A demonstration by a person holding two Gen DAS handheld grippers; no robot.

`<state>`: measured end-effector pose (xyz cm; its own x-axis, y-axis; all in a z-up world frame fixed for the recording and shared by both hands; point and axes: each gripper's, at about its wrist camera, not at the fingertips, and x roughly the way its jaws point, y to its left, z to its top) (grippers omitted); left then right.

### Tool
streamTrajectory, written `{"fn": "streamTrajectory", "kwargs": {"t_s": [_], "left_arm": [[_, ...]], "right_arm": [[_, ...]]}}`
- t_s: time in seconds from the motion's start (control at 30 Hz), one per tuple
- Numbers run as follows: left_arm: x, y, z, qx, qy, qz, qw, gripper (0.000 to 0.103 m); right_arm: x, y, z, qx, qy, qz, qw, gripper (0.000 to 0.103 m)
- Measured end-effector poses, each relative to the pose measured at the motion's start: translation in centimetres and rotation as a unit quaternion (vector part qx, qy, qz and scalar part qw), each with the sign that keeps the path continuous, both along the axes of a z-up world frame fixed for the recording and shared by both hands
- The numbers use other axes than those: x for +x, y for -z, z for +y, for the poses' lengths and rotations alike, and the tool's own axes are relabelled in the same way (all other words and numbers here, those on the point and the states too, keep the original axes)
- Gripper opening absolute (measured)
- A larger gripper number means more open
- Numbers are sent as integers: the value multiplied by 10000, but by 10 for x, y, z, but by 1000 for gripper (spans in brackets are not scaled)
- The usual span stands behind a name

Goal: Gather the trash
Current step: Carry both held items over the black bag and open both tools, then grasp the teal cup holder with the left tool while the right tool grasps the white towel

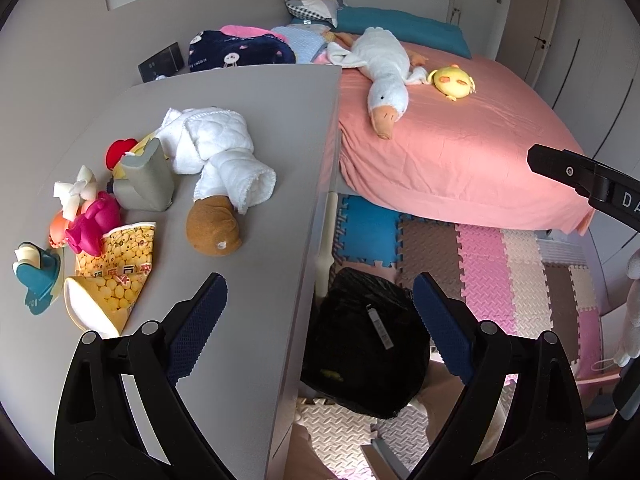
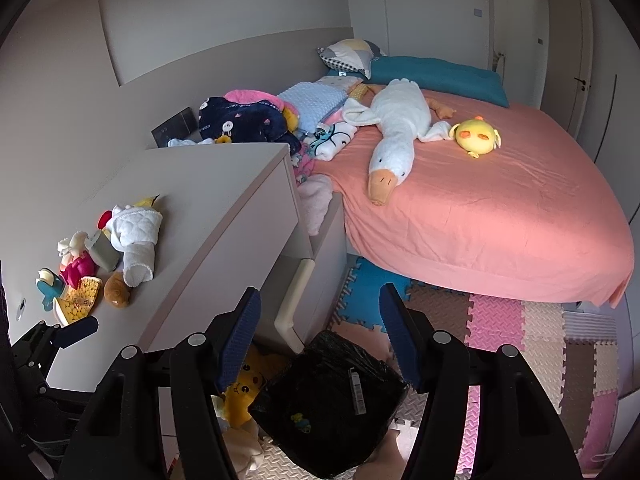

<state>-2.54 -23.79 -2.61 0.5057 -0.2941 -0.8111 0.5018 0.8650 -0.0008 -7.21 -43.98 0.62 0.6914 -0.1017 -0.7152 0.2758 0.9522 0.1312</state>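
Pink-sheeted bed: it fills the far side of the room, with a long white plush goose and a round yellow plush chick lying on it; none of that is my business.
Grey-white dresser top: this is where the clutter sits, toys and rubbish mixed close together.
Black plastic-lined trash bin: it stands on the foam-mat floor just beside the dresser's front edge, below both my grippers, mouth up.
Yellow dotted crumpled snack wrapper: I judge this the trash to collect next; it lies near the dresser's left end, touching a magenta plastic toy and just beside a brown plush bear in a white quilted coat.
Grey torn cardboard piece: it may be trash too, wedged between the bear's coat and the small toys.
Left gripper: my jaws stand wide apart with nothing between them, straddling the dresser edge, one finger over the top, the other over the bin.
Right gripper: my jaws are parted and empty, above the bin.
Risk, wrong pick: the wrapper touches the magenta toy, so a wide closing could drag the toy along.
Risk, slip: the wrapper is thin and flattened, and my pads may skate over it and push it toward the wall.
Risk, edge: sweeping it sideways could knock the bear off the top.
Pose: both my grippers point steeply downward, side by side.
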Motion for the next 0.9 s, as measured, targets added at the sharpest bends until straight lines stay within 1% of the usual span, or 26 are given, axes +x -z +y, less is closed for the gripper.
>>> {"fn": "streamTrajectory", "kwargs": {"t_s": [0.2, 0.47, 0.9], "left_arm": [[4, -3, 22, 41, -167, -77, 9998, 91], [12, -13, 59, -4, -480, -171, 9987, 91], [28, -22, 126, -29, -1058, -285, 9940, 91]], "right_arm": [[14, 4, 25, 27, -272, 81, 9996, 63], [32, 2, 65, -8, -656, 96, 9978, 63], [63, 4, 119, 46, -1185, 127, 9929, 63]]}}
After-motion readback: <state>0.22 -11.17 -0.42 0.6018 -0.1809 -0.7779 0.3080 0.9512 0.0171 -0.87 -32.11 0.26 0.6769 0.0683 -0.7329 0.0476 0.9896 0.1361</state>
